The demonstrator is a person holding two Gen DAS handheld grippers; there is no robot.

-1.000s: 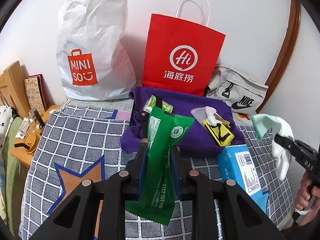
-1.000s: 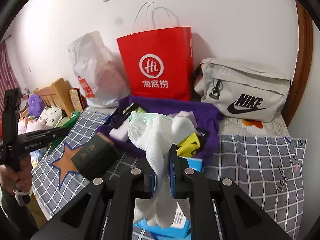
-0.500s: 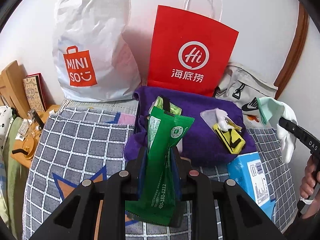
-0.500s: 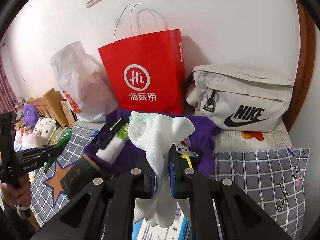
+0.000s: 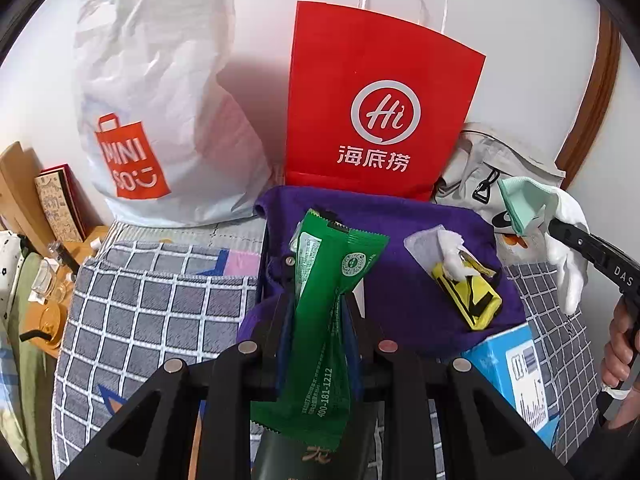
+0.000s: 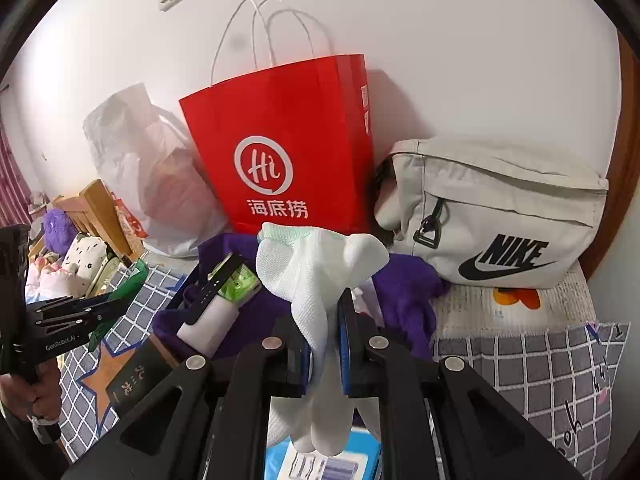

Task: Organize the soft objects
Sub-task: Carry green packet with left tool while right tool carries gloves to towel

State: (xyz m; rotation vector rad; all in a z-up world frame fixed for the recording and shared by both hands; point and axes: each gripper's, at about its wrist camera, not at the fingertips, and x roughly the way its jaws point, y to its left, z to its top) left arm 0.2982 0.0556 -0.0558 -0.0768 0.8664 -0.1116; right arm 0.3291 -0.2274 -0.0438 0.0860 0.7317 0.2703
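- The left gripper (image 5: 318,300) is clamped on a long green foil sachet (image 5: 320,320) with white print; the sachet stands nearly upright between the pads, its crimped top above them and its lower end hanging below.
- The right gripper (image 6: 324,332) is clamped on a white knitted glove with a mint-green cuff (image 6: 316,276); the cuff bunches above the pads and the glove's fingers dangle beneath them.
- Both held things hang above a crumpled purple cloth (image 5: 400,232) spread on a grey checked blanket (image 5: 160,312).
- On the purple cloth lie a yellow-and-black packet (image 5: 468,296) with white tissue at its upper end, and a white block under a black strap (image 6: 208,320).
- A blue-and-white cardboard box (image 5: 516,368) sits at the cloth's near edge.
- Against the white wall stand a red paper bag with twisted white handles (image 6: 288,140), a crinkled white plastic shopping bag (image 5: 160,100) to its left, and a beige fabric pouch with a black logo (image 6: 500,220) to its right.
- What the bags hold cannot be seen.
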